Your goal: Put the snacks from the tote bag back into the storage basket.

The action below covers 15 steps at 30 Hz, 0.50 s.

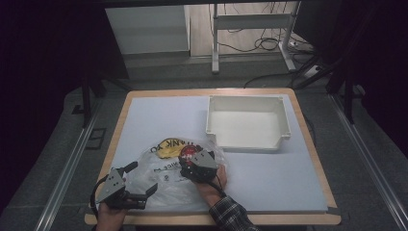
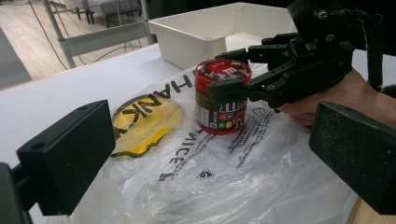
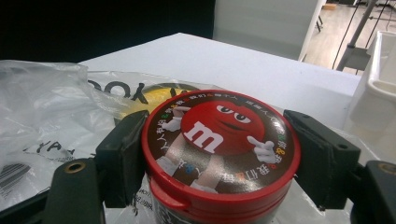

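The candy jar, a small tub with a red lid bearing a cartoon face, stood upright on a crumpled clear plastic bag near the front middle of the desk. The right tool was clamped on the jar, one black pad pressed to each side just under the lid's rim (the right gripper view showed both pads flush against it), and the hand behind it rested on the bag. The left tool sat well to the left of the jar, near the desk's front edge and over the bag's left part, its jaws spread wide with nothing between them, pointing roughly toward the jar. The bag spread out under and around the jar on all sides, with black lettering and a yellow printed patch lying just beyond the jar on its left, partly wrinkled. Behind the jar and to its right, apart from it, stood a white open tray with raised walls; between the jar and the tray's near wall lay only the bag's edge and bare desk surface. Beyond the desk's far edge, well past the jar, a white metal frame stood on the floor among loose cables.
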Each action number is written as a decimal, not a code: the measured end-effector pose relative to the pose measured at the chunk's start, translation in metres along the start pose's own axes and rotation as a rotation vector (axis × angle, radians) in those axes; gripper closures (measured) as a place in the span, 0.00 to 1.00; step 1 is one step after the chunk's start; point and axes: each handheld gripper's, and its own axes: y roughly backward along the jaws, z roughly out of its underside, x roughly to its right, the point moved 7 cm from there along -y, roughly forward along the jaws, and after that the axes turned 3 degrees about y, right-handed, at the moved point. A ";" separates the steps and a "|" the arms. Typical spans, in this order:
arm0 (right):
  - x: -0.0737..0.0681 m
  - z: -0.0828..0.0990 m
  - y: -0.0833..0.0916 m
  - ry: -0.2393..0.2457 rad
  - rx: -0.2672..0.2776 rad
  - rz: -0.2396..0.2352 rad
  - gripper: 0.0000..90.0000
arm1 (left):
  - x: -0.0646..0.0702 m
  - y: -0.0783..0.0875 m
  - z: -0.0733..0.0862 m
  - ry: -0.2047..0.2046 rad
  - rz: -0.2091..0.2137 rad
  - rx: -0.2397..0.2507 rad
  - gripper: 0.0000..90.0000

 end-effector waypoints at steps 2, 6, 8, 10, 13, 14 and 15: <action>-0.001 -0.001 0.001 0.011 0.006 0.002 0.29 | 0.000 0.000 0.000 0.000 0.000 0.000 0.00; -0.003 -0.006 0.005 0.026 0.026 0.008 0.29 | 0.000 0.000 0.000 0.001 0.001 -0.001 0.00; -0.003 -0.009 0.006 0.033 0.033 0.007 0.29 | 0.000 0.000 0.000 0.001 0.001 -0.002 0.00; -0.002 -0.012 0.008 0.037 0.040 0.011 0.29 | 0.001 -0.001 0.000 0.001 0.002 -0.003 0.00; -0.001 -0.016 0.010 0.040 0.046 0.013 0.29 | 0.001 -0.001 0.000 0.001 0.002 -0.002 0.00; -0.001 -0.018 0.011 0.040 0.046 0.013 0.29 | 0.001 -0.001 0.000 0.000 0.002 -0.003 0.00; 0.000 -0.019 0.011 0.038 0.043 0.015 0.29 | 0.001 -0.001 0.000 0.000 0.001 -0.003 0.00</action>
